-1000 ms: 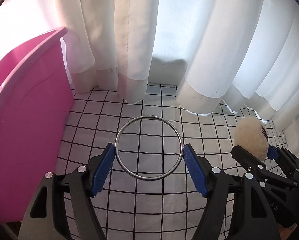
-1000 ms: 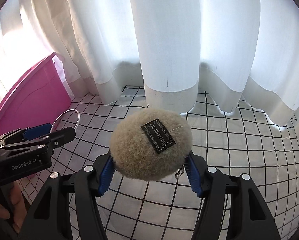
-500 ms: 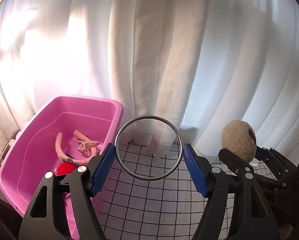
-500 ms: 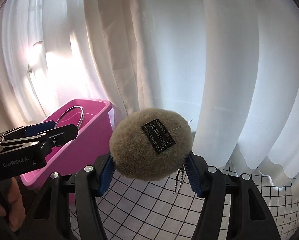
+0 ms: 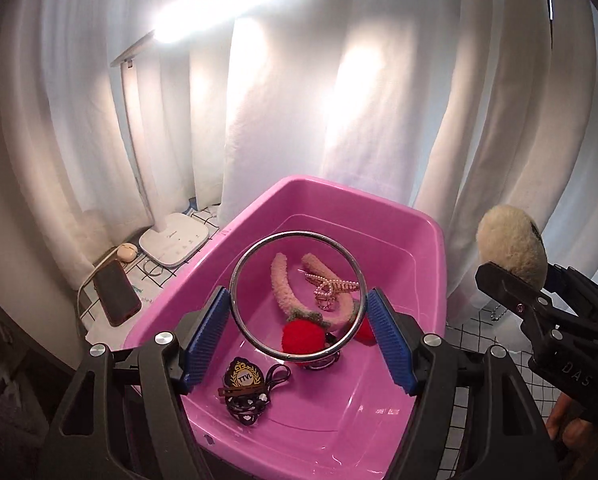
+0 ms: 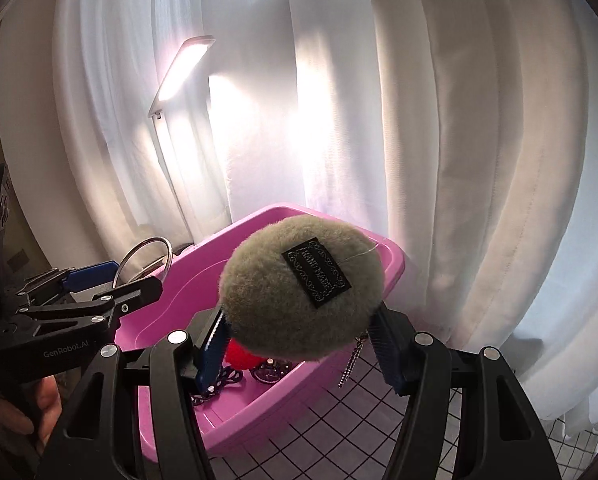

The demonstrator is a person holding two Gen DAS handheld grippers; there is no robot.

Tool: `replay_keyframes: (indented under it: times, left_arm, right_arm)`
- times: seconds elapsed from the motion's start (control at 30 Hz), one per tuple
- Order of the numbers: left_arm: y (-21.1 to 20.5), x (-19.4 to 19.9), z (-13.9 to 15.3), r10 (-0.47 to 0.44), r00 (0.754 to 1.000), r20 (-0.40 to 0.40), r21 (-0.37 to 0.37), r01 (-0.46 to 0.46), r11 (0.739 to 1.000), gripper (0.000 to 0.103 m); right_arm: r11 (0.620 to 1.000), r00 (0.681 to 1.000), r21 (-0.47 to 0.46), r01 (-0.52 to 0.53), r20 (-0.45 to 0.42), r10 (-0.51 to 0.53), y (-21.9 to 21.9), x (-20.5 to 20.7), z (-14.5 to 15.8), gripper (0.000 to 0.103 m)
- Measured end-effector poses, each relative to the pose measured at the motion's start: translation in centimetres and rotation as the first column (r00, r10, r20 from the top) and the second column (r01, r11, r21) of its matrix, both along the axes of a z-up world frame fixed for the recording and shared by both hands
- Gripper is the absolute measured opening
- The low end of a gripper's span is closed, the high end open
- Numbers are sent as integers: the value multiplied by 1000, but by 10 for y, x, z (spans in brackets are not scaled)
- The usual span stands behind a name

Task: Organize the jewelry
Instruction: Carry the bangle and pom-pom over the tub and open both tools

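My left gripper (image 5: 299, 330) is shut on a silver metal bangle (image 5: 243, 268) and holds it above the open pink bin (image 5: 427, 224). The bin holds a fuzzy pink headband (image 5: 279, 280), a pearl hair claw (image 5: 331, 290), red pompoms (image 5: 302, 336) and a black badge (image 5: 243, 376). My right gripper (image 6: 299, 346) is shut on a beige fluffy pompom (image 6: 267, 300) with a black label and a bead chain (image 6: 349, 366), held over the bin's (image 6: 391, 260) near right part. The pompom also shows in the left wrist view (image 5: 511, 244).
A white desk lamp (image 5: 175, 240) stands left of the bin, lit, with a phone (image 5: 117, 298) and an earbud case (image 5: 126, 250) beside it. White curtains (image 6: 439, 160) hang close behind. The checked cloth (image 6: 339, 432) covers the table.
Both grippers have risen and swung left, from low over the checked cloth to above the pink bin. The bangle and the pompom stay gripped.
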State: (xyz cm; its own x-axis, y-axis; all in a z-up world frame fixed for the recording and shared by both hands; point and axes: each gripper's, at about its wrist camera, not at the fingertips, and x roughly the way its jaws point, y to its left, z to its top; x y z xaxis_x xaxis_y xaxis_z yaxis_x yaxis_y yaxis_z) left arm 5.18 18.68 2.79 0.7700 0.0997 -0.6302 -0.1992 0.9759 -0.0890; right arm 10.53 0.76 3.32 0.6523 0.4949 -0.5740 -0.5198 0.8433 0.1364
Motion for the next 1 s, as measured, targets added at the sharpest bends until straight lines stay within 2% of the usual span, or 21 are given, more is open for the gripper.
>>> replay_keyframes:
  times: [0.27, 0.47, 0.73, 0.83, 0.9, 0.97, 1.0]
  left_arm:
    - [29, 12, -35, 53, 996, -74, -42, -57, 998, 68]
    - [37, 21, -49, 70, 991, -115, -58, -77, 995, 69]
    - [43, 28, -58, 84, 982, -170, -77, -98, 992, 70]
    - [44, 29, -61, 92, 978, -187, -74, -107, 991, 69]
    - [45, 28, -60, 99, 977, -189, -71, -114, 991, 70]
    - [45, 28, -59, 102, 976, -194, -70, -117, 991, 83]
    - [45, 28, -58, 105, 975, -194, -69, -120, 990, 85]
  right_arm:
    - [996, 995, -78, -53, -92, 45, 55, 29, -31, 60]
    - [993, 988, -104, -47, -149, 31, 70, 47, -47, 60]
    - [986, 985, -161, -40, -174, 12, 77, 58, -49, 62]
    - [985, 981, -169, -39, -193, 6, 83, 64, -51, 65]
    - [985, 981, -171, -32, -195, -2, 81, 65, -51, 67]
    - [985, 982, -169, -24, -190, -9, 80, 65, -49, 69]
    - [986, 982, -167, -21, -188, -11, 81, 66, -48, 71]
